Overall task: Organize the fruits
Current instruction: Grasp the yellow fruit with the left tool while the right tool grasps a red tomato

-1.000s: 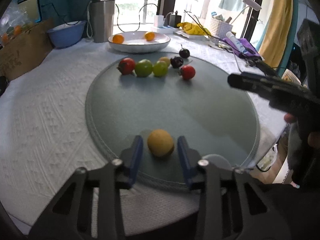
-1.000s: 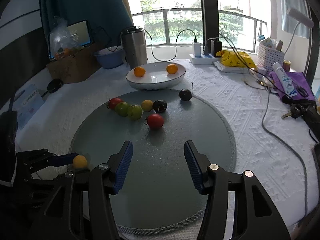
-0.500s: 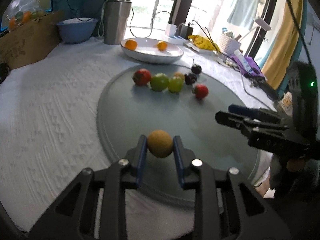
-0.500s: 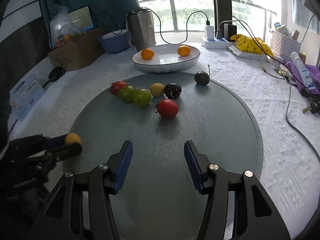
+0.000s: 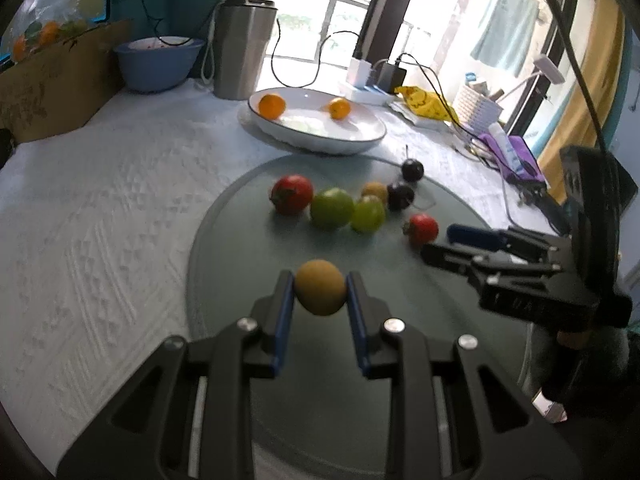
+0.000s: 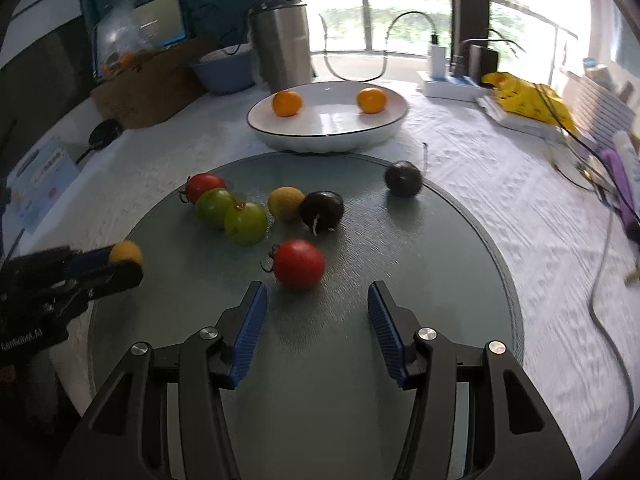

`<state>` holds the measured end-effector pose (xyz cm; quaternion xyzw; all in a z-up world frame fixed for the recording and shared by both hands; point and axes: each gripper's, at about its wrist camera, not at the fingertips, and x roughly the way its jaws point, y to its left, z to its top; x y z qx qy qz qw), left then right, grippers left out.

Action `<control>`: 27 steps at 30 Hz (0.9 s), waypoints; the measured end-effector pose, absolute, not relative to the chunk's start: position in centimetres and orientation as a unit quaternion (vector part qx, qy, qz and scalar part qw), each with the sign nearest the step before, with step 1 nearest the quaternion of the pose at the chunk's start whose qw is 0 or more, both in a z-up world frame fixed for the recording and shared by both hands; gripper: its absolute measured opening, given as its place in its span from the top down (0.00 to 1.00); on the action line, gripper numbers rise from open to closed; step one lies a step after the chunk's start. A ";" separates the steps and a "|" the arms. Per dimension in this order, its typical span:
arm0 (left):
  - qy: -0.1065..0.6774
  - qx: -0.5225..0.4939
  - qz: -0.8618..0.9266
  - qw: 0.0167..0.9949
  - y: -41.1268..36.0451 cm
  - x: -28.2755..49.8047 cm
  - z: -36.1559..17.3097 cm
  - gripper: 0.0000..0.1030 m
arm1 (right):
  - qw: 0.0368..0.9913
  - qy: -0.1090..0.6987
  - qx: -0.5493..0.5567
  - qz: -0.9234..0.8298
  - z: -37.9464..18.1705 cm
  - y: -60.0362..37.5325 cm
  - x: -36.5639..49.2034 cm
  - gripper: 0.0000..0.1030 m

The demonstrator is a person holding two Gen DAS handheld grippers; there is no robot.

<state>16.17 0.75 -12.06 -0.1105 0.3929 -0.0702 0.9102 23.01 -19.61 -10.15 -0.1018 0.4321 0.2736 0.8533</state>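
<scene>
From my remote seat, the desk (image 5: 100,208) wore a white cloth with a raised, woven pattern, matt and rough-looking. On it lay a round grey-green mat (image 6: 460,264), finely grained, with a dull sheen. The white bowl (image 6: 384,132) at twelve o'clock looked like glazed ceramic, glossy. Beyond it, the tumbler (image 5: 244,48) was brushed metal. The box (image 5: 48,80) at ten o'clock was plain brown cardboard. The left claw (image 5: 320,294) was matt black plastic with blue pads and bright metal screws; the yellow fruit (image 5: 320,292) it pinched looked dull-skinned. The red tomato (image 6: 300,264) shone smooth.
</scene>
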 end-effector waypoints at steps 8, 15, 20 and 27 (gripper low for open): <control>0.394 -0.118 -0.058 0.910 1.0 17.5 -11.8 0.73 | 0.844 0.432 -0.108 0.300 -10.3 -18.7 24.3 0.68; 0.391 -0.112 -0.055 0.912 0.7 17.8 -11.4 0.73 | 0.840 0.429 -0.115 0.313 -10.3 -18.4 24.0 0.71; 0.384 -0.105 -0.056 0.916 0.3 17.8 -10.8 0.73 | 0.838 0.429 -0.114 0.317 -10.1 -18.5 23.6 0.71; 0.376 -0.087 -0.063 0.920 -0.6 18.2 -9.7 0.73 | 0.842 0.425 -0.094 0.318 -9.3 -19.3 22.3 0.71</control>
